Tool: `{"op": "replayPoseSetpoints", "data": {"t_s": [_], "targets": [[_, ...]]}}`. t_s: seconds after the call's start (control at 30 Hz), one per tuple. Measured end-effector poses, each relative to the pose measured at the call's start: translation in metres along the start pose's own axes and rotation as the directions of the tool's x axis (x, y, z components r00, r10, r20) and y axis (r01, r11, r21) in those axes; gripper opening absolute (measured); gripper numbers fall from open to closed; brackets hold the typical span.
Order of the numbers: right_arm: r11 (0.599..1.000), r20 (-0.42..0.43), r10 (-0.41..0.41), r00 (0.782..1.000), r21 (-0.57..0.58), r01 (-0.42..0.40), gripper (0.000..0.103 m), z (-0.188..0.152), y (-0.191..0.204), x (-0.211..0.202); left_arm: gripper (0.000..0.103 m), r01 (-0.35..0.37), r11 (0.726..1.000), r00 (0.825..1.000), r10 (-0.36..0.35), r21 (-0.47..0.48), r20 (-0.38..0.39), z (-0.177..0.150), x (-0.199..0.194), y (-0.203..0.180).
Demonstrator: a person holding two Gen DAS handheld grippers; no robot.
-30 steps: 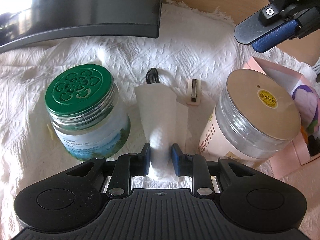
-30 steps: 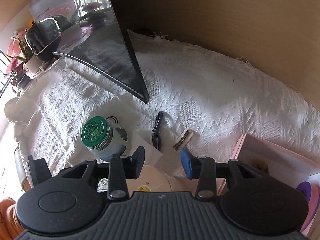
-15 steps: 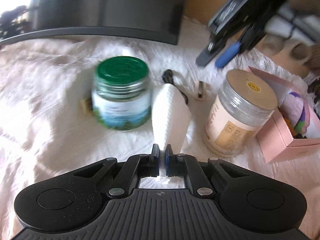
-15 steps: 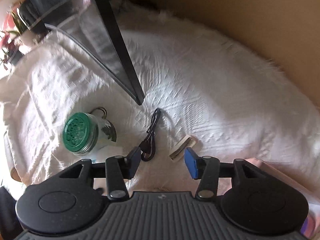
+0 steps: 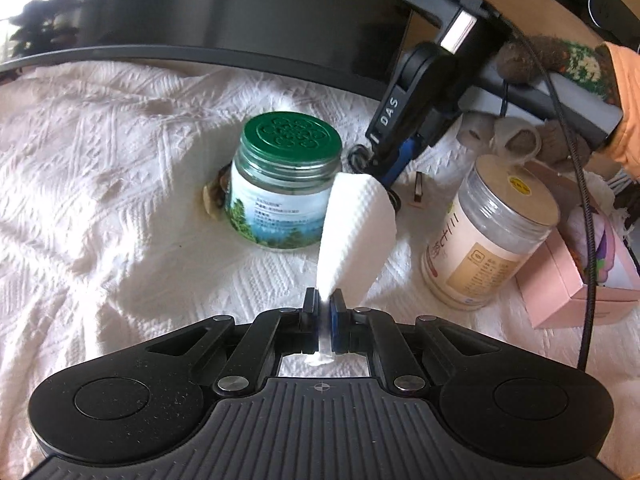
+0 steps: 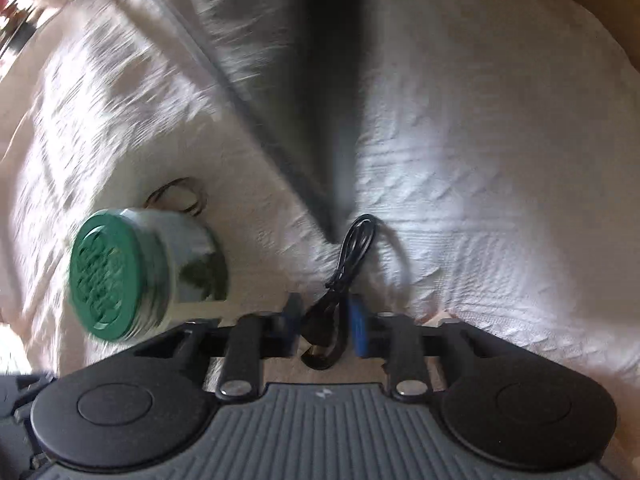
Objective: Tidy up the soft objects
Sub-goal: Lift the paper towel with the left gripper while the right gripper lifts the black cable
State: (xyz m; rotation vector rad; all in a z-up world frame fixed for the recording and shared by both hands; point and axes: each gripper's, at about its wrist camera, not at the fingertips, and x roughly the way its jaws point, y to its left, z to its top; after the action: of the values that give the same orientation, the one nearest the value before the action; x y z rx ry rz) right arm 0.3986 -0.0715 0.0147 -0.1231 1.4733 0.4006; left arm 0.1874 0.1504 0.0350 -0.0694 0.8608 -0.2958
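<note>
White tissue (image 5: 356,236): pinched thin in my left jaws (image 5: 325,312), lifted.
Right jaws (image 6: 326,320): open around black cable (image 6: 344,276).
Risk: tissue may tear or slip.

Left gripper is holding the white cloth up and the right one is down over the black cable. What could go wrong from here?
The left gripper pinches only a narrow end of the white cloth, so the cloth could slip out. The right gripper is open around the black cable close beside the green-lidded jar; the right wrist view is motion-blurred, so a quick move might knock the jar. The cable's loop extends well beyond the fingers and could drag across the white bedspread.
</note>
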Motion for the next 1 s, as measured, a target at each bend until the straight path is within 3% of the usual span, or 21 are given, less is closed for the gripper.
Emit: {"op": "replayPoseSetpoints", "data": {"t_s": [0.03,0.07,0.3,0.43,0.53,0.7,1.0], "targets": [[1.000,0.008,0.003,1.000,-0.001,-0.003,0.018,-0.001,0.001,-0.003,0.007,0.003,1.000,1.000,-0.003,0.000,0.002,0.000,-0.001,0.000],[1.000,0.017,0.012,1.000,0.003,-0.012,0.004,-0.004,0.001,-0.007,0.007,0.007,1.000,1.000,-0.007,0.001,0.007,0.000,-0.003,-0.001],[0.998,0.130,0.045,0.990,0.046,-0.051,0.005,-0.034,0.011,-0.062,0.007,0.011,0.999,0.996,-0.015,0.040,0.090,0.020,-0.031,-0.004],[0.995,0.229,0.056,0.972,0.069,-0.073,0.005,-0.048,0.015,-0.109,0.007,-0.001,0.996,0.987,-0.014,0.094,0.162,0.041,-0.055,-0.008],[0.993,0.325,0.060,0.944,0.080,-0.091,0.005,-0.064,0.020,-0.152,0.007,-0.024,0.988,0.976,-0.010,0.152,0.215,0.062,-0.072,-0.012],[0.990,0.473,0.041,0.880,0.102,-0.101,0.005,-0.104,0.025,-0.216,0.007,-0.032,0.974,0.963,-0.031,0.226,0.269,0.090,-0.089,-0.025],[0.965,0.626,-0.038,0.779,0.226,-0.134,0.005,-0.196,-0.007,-0.270,0.007,0.098,0.948,0.960,-0.170,0.304,0.221,0.109,-0.086,-0.079]]}}
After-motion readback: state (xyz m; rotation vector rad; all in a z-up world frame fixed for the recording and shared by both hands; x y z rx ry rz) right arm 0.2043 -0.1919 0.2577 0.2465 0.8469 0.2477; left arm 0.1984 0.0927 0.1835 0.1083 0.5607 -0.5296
